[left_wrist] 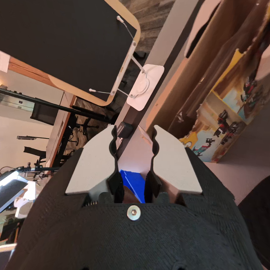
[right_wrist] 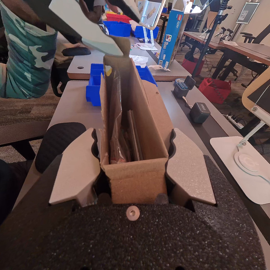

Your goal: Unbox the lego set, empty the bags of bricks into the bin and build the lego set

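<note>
The open cardboard lego box (right_wrist: 147,116) lies lengthwise on the grey table (right_wrist: 80,111). Its printed side shows in the left wrist view (left_wrist: 227,116). Clear bags of bricks (right_wrist: 118,143) and flat booklets (right_wrist: 135,131) stand inside it. My right gripper (right_wrist: 133,131) is shut on the box's near end, one finger on each side wall. My left gripper (right_wrist: 128,38) hovers at the far end by a raised flap (right_wrist: 121,43). Its jaws stand apart in its own view (left_wrist: 134,127). A blue bin (right_wrist: 95,90) sits behind the box and shows between the left fingers (left_wrist: 133,184).
A tablet (left_wrist: 65,43) on a white stand (right_wrist: 241,165) is at the right. A black charger cube (right_wrist: 199,112) and a small battery case (right_wrist: 182,89) sit by the table's right edge. A person in a camouflage shirt (right_wrist: 26,51) sits at the left. A tall blue box (right_wrist: 171,36) stands on the far table.
</note>
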Tool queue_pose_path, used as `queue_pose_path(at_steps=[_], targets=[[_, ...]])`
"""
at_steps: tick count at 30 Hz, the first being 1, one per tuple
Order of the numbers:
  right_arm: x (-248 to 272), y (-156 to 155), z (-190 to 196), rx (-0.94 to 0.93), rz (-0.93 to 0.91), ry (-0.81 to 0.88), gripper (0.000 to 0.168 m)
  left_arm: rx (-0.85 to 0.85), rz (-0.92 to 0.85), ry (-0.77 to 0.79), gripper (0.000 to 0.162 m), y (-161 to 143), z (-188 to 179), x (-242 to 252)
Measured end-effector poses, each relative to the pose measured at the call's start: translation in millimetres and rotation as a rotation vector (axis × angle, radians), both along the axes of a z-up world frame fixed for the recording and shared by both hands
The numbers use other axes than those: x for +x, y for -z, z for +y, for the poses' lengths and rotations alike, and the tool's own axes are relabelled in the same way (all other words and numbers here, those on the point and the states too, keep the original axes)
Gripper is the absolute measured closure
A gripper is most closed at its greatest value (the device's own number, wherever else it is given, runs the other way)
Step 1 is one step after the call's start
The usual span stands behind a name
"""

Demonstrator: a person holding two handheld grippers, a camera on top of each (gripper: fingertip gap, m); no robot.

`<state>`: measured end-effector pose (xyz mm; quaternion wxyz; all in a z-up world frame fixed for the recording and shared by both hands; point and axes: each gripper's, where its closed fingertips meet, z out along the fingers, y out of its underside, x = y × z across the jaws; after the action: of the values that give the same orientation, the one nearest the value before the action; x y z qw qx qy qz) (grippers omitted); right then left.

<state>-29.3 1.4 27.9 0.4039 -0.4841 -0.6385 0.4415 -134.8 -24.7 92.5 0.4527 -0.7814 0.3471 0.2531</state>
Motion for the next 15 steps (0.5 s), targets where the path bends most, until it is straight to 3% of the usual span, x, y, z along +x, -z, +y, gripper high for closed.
queue_pose_path(at_steps=[8,15], targets=[[-1,-1,-1,-0.002,0.006,-0.009,0.072,0.010,-0.143,0.030,0.132,8,-11,-19],[-1,0,0,-0.004,0.003,-0.013,0.073,0.072,-0.144,0.029,0.134,4,-8,-24]])
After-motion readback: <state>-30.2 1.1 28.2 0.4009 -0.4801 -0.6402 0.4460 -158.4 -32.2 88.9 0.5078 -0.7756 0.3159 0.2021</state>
